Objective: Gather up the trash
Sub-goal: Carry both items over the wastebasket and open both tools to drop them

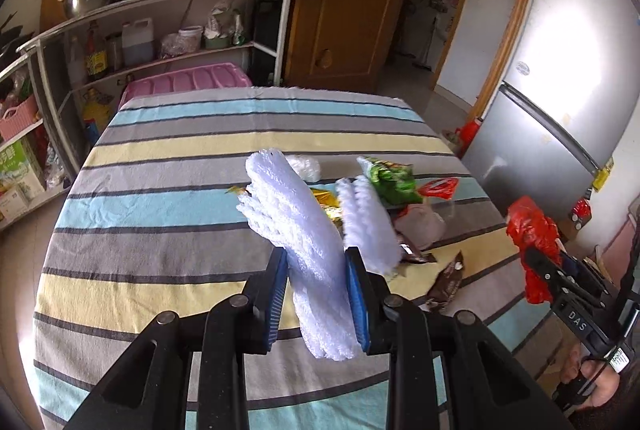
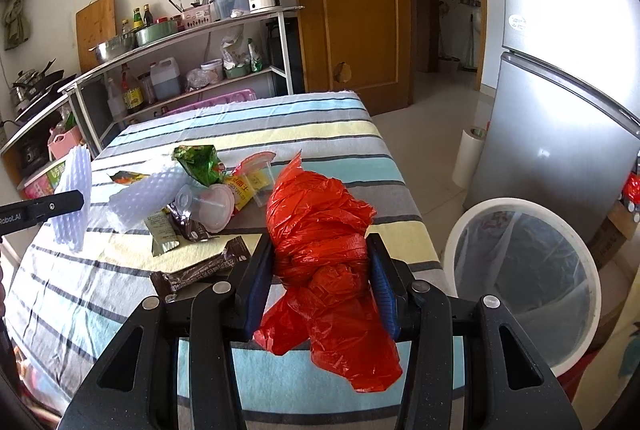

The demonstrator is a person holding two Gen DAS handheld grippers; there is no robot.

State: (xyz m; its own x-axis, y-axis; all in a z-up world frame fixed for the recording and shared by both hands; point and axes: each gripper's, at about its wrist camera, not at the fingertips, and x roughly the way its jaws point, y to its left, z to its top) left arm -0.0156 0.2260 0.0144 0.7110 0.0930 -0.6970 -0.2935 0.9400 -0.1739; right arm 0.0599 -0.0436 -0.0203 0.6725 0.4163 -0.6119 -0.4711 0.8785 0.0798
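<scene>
Red crumpled plastic bag [image 2: 320,230] is clamped in the right gripper [image 2: 322,278]; white foam netting [image 1: 308,250] is pinched in the left gripper [image 1: 318,294], both lifted off the striped table [image 1: 160,190]. Carrying to the lined bin [image 2: 520,286] is judged next; wrappers [image 2: 200,270] remain beyond.

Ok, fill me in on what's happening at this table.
A person is clearing trash off the striped table, a handheld gripper in each hand. The left gripper is shut on a white foam net sleeve, held above the cloth. The right gripper is clamped on a crumpled red plastic bag. A lined white bin stands beside the table. Snack wrappers, a second foam sleeve and plastic cups remain on the table.
</scene>
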